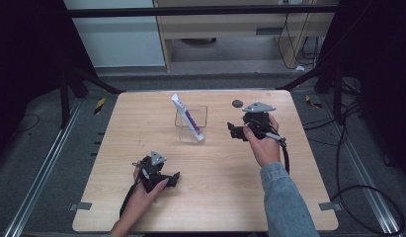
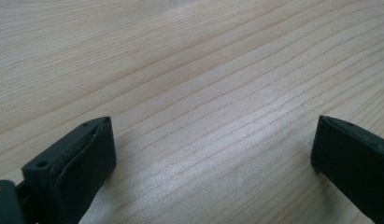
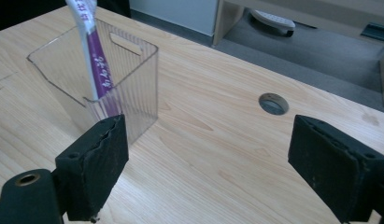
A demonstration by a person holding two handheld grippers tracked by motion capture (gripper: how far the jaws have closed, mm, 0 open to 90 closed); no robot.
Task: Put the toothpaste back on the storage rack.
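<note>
At tabletop (image 1: 215, 163) centre-far: clear box (image 1: 191, 123) upright, purple-white tube (image 1: 187, 117) inside, long axis leaning far-left, top above rim. Right gripper (image 1: 238, 131) just right of box, jaws spread, empty, pointing left at it; nearer hand for grasp. Left gripper (image 1: 170, 178) near-left, well apart, jaws spread over bare wood. Box wall stands between right jaws and tube's lower part. Round hole (image 1: 237, 103) far-right, clear of path.

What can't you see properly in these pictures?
- Tube in the clear box: the print is too small to read in the high view; its top is cut off by the upper edge in the right gripper view.
- Tube's lower end: blurred behind the ribbed box wall and partly covered by the right tongs.
- Left tongs: too small in the high view to judge their opening.
</note>
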